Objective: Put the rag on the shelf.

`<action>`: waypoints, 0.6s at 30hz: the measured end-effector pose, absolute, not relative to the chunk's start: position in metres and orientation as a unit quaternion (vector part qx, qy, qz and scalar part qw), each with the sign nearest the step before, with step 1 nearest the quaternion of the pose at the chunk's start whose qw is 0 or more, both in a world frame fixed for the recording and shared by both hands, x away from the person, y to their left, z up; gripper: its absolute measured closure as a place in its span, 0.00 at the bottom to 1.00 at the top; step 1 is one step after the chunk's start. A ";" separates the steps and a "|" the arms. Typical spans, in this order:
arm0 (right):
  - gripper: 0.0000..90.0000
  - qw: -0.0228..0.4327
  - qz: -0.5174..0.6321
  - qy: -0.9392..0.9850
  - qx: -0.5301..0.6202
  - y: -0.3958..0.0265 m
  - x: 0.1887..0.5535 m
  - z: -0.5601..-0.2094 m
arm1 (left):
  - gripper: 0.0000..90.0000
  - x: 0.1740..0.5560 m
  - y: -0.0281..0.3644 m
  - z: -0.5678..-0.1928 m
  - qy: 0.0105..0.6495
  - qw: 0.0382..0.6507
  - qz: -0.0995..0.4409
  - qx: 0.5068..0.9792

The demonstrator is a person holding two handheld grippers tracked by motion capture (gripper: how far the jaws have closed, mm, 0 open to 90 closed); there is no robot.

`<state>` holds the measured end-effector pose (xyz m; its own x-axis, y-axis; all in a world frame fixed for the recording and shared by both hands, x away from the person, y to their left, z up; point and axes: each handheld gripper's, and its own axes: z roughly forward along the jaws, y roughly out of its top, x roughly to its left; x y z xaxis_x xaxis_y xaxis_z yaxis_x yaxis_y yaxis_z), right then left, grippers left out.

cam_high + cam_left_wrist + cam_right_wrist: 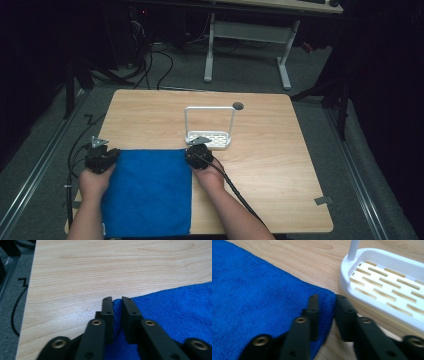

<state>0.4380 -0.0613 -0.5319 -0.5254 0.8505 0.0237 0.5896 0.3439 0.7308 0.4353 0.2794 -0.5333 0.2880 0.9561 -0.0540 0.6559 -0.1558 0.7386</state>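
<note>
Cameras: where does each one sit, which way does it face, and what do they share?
High view: above the near side, looking forward and down on the table; forearms, both hands show.
Left gripper view: along its jaws, pinching the blue cloth corner.
Right gripper view: along its jaws astride the cloth's other corner, beside the white rack.
Shared: the cloth.

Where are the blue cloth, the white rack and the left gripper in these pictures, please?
blue cloth (147, 192), high view, middle of the flat fabric.
white rack (387, 282), right gripper view, slotted base.
left gripper (117, 305), left gripper view, between its tips at the cloth's corner.
</note>
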 end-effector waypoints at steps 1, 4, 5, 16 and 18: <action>0.94 0.182 0.353 0.800 0.449 -0.062 0.438 -0.532 | 0.95 0.435 0.279 -0.533 0.554 0.339 0.221 0.727; 0.98 0.178 0.361 0.799 0.446 -0.062 0.436 -0.531 | 0.97 0.434 0.278 -0.532 0.554 0.336 0.222 0.729; 0.98 0.180 0.369 0.796 0.445 -0.063 0.435 -0.530 | 0.97 0.433 0.278 -0.531 0.552 0.337 0.224 0.729; 0.98 0.196 0.418 0.777 0.429 -0.070 0.414 -0.509 | 0.97 0.423 0.277 -0.514 0.546 0.401 0.215 0.703; 0.98 0.201 0.425 0.773 0.425 -0.073 0.409 -0.506 | 0.97 0.420 0.275 -0.510 0.542 0.413 0.214 0.700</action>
